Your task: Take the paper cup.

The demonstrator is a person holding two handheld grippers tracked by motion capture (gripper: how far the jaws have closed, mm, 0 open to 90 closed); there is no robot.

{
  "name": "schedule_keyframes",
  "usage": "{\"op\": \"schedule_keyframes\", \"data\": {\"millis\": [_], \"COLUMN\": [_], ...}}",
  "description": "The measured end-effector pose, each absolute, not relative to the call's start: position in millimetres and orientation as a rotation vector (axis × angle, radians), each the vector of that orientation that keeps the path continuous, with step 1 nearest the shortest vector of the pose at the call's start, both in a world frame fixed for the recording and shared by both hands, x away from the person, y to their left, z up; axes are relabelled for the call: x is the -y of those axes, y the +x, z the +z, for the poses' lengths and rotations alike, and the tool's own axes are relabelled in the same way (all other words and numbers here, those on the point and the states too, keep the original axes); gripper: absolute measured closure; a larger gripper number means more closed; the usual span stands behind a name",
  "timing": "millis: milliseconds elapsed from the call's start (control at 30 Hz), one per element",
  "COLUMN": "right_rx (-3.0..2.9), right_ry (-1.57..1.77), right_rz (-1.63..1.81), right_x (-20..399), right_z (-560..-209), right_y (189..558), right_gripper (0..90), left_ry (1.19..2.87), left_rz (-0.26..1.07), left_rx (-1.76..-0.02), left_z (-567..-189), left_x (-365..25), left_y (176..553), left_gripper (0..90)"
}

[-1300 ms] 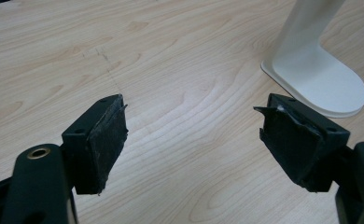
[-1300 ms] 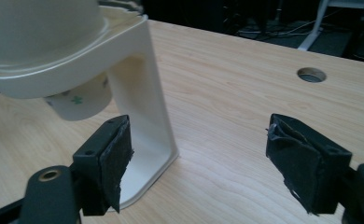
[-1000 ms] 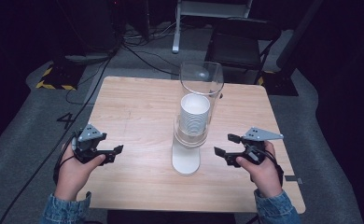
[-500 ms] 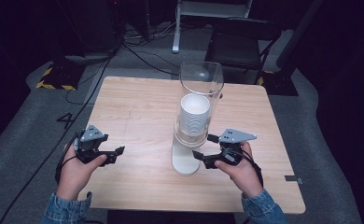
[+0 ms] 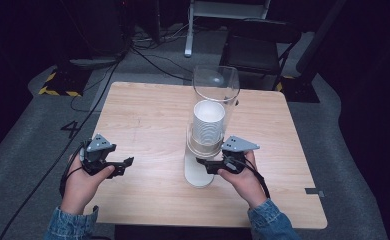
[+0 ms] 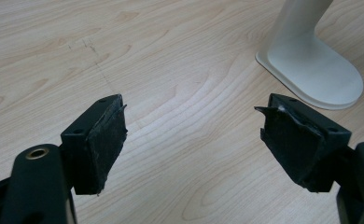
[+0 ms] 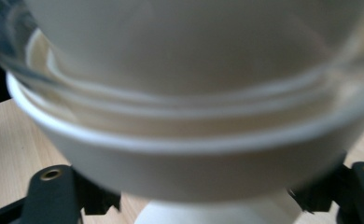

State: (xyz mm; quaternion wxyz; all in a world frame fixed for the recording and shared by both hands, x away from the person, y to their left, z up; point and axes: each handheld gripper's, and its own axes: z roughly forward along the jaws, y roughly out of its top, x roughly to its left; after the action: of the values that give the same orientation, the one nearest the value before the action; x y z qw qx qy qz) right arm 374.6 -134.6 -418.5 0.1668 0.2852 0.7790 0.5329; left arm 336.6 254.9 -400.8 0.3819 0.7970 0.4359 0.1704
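Observation:
A cup dispenser stands at the middle of the wooden table (image 5: pixel 148 110). It has a clear tube (image 5: pixel 216 85) holding a stack of white paper cups (image 5: pixel 209 122) on a white foot (image 5: pixel 198 175). My right gripper (image 5: pixel 204 166) is open, with its jaws on either side of the dispenser's lower end, just above the foot. In the right gripper view, the white collar (image 7: pixel 180 172) and the tube's bottom (image 7: pixel 194 42) sit close between my open right gripper (image 7: pixel 194 196). My left gripper (image 5: pixel 124 167) hovers open over bare wood at the left. The left gripper view has my left gripper (image 6: pixel 194 140) empty and the foot (image 6: pixel 318 70) beyond it.
A black chair (image 5: pixel 258 45) stands behind the table's far edge. Cables (image 5: pixel 148 55) run across the grey floor at the back left, near a yellow-and-black marker (image 5: pixel 58 90). Bare tabletop lies left of the dispenser.
My right gripper has moved left from the table's right side up to the dispenser's lower end. The left gripper has stayed put.

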Motion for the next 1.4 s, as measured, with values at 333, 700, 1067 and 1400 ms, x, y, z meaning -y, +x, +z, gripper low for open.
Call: {"op": "schedule_keyframes", "data": {"millis": [333, 700, 1067, 1400], "right_rx": [-2.158, -2.193, -2.201, -2.202], "right_ry": [0.775, 0.775, 0.767, 0.787], "right_rz": [1.533, 1.493, 1.465, 1.468], "right_x": [128.7, 127.1, 127.8, 128.5], "right_z": [-418.0, -428.4, -438.2, -439.5], "right_y": [372.4, 373.9, 374.0, 371.5], "right_gripper": [33.3, 34.2, 34.4, 34.7], "left_ry": [2.043, 2.047, 2.046, 2.049], "left_rz": [0.436, 0.425, 0.428, 0.421], "left_rx": [-1.110, -1.108, -1.109, -1.110], "left_z": [-402.3, -403.6, -404.1, -405.3], "left_x": [-253.4, -252.3, -253.4, -253.3], "left_y": [336.7, 336.8, 336.8, 337.1], "left_gripper": [21.9, 21.9, 21.9, 21.9]}}
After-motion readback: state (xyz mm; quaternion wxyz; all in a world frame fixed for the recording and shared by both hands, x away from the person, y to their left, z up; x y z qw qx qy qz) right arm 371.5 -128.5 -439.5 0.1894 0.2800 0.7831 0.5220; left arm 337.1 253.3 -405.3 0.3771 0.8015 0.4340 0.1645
